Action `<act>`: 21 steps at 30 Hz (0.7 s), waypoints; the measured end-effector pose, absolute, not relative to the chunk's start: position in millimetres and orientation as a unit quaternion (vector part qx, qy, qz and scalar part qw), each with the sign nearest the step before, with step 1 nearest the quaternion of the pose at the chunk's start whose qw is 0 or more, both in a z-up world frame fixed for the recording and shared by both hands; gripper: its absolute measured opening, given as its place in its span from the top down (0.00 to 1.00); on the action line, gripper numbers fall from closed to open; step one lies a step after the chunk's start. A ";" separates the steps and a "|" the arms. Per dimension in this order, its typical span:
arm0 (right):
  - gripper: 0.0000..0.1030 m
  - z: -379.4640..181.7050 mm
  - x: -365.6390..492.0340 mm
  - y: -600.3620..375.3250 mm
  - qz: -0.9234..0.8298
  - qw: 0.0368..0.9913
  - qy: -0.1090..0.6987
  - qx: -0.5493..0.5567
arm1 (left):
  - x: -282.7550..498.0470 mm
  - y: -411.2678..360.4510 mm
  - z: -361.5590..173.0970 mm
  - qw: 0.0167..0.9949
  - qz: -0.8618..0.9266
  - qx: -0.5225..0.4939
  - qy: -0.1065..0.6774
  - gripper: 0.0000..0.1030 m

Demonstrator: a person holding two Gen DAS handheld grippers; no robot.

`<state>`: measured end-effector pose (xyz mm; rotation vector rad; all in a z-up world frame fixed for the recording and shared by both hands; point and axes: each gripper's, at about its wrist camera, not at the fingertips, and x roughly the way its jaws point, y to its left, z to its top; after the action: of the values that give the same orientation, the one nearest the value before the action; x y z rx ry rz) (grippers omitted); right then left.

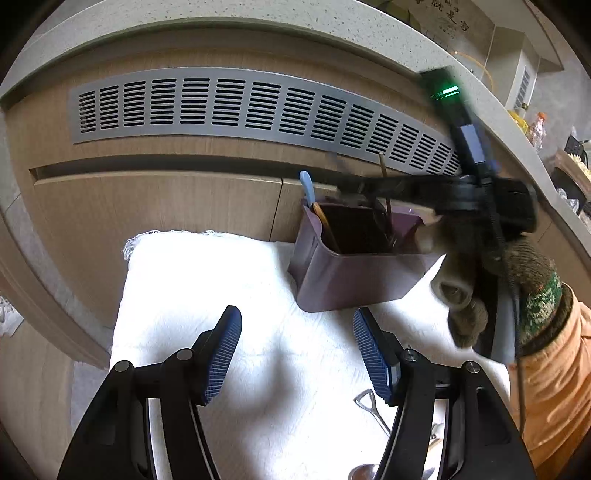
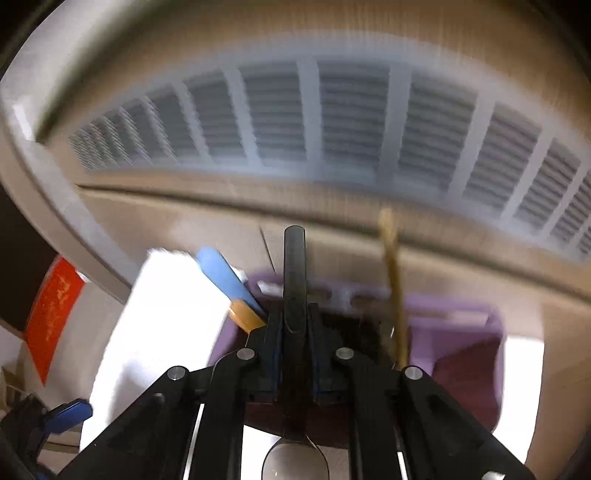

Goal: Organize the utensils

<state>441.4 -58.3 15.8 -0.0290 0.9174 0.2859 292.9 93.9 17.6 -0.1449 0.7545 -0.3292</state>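
A purple utensil holder [image 1: 351, 273] stands on a white cloth [image 1: 207, 280] against the cabinet. It holds a blue-handled utensil [image 1: 307, 186] and a thin gold one [image 1: 384, 173]. My left gripper [image 1: 297, 354] hangs open over the cloth in front of the holder, with nothing between its fingers. My right gripper [image 2: 294, 314], in a gloved hand [image 1: 491, 291], is over the holder [image 2: 461, 354]. It is shut on a black-handled spoon [image 2: 294, 266]: the handle points forward and the steel bowl [image 2: 295, 461] lies back under the gripper. Two metal utensils [image 1: 371, 410] lie on the cloth near my left gripper's right finger.
A wooden cabinet front with a long metal vent grille [image 1: 258, 107] rises right behind the holder. A speckled counter edge [image 1: 280, 22] overhangs it, with bottles and clutter on the counter at far right. An orange sleeve [image 1: 554, 376] fills the right side.
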 end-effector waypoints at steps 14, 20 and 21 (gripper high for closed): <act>0.89 36.2 421.8 -59.6 0.220 0.950 0.211 -0.070 | 298.3 84.2 5.3 0.919 -0.153 -0.057 0.358 0.38; 0.89 28.8 421.7 -44.8 0.223 0.949 0.189 -0.114 | 306.3 83.8 -2.9 0.917 -0.148 -0.059 0.366 0.38; 0.89 27.5 419.5 -47.9 0.220 0.950 0.187 -0.118 | 307.5 84.7 -3.6 0.917 -0.146 -0.061 0.367 0.38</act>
<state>419.5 -47.9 27.5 -0.2407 0.3799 0.4465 307.5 84.7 -3.6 -0.1264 0.7540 -0.2997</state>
